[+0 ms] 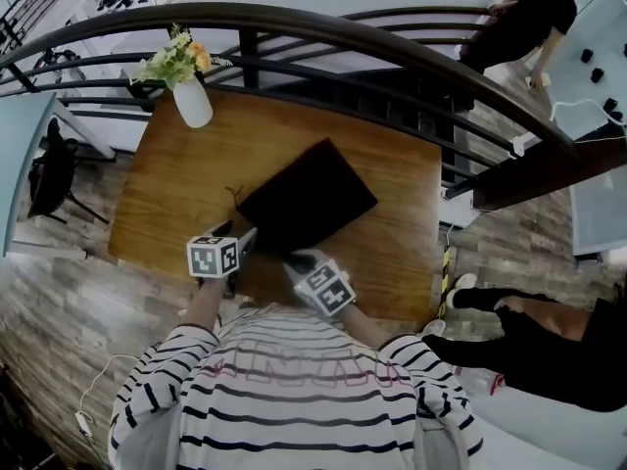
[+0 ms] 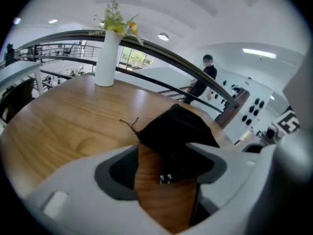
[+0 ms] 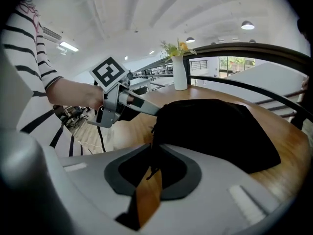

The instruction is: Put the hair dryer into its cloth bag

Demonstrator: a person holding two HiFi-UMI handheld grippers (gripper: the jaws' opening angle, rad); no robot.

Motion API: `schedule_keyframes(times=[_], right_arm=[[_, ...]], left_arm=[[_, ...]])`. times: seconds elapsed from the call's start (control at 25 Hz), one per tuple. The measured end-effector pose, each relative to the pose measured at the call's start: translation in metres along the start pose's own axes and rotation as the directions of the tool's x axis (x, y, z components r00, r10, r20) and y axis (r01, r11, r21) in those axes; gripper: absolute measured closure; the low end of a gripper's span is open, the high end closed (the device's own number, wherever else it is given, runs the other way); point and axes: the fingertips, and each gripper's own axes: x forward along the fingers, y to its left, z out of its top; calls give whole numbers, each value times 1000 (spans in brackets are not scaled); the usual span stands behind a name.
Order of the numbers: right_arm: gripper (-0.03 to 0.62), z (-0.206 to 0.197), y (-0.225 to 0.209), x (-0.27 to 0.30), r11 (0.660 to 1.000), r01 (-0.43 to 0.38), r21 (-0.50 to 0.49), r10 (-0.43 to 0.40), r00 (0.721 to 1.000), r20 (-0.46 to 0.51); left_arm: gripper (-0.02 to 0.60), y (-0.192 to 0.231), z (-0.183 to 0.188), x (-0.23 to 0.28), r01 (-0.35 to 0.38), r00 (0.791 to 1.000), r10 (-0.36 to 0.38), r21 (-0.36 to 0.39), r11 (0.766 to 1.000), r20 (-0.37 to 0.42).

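Fingers (image 2: pixel 78 180) of the left gripper (image 2: pixel 164 155) stand wide apart; the near end of the bag (image 2: pixel 178 131) lies between them, not pressed. On the right gripper (image 3: pixel 149 180) the jaws are slightly apart, with a thin dark fold of the bag's edge hanging in the narrow gap and no clamp evident.

Location: the bag lies on the table (image 1: pixel 167 194), toward its near edge, with both grippers at the bag's near end. No view shows the dryer itself. The bag bulges in the right gripper view, so the dryer is judged to be inside.

Handling assessment: the cloth is soft and limp, and likely to slide over a hard, smooth body. The contents are rigid and probably the heavier part, so a pinch on cloth alone would let the load sag.

Recommended hold: for closing, the hem at the mouth beside the drawstring (image 2: pixel 129 125), one gripper each side; for lifting, under the bulge
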Motion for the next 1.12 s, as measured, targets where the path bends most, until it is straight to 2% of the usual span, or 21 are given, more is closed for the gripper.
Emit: schedule_keyframes(times=[0.16, 0.44, 0.52, 0.8, 1.12], right_arm=[[523, -16, 4, -6, 1000, -13, -26, 12, 999, -44], [503, -28, 2, -29, 1000, -18, -3, 18, 999, -41], [476, -32, -1, -36, 1000, -18, 7, 18, 999, -33], [479, -11, -23, -65, 999, 34, 39, -37, 996, 81], [594, 34, -43, -105, 995, 97, 1, -93, 956, 280]], left_arm=[[278, 1, -4, -19, -33, 999, 34, -26, 999, 36], [278, -11, -11, -46, -58, 994, 61, -35, 998, 93], [278, -17, -12, -50, -67, 992, 70, -29, 997, 106], [292, -30, -8, -64, -94, 981, 97, -21, 995, 169], [424, -58, 9, -84, -179, 951, 155, 66, 982, 267]])
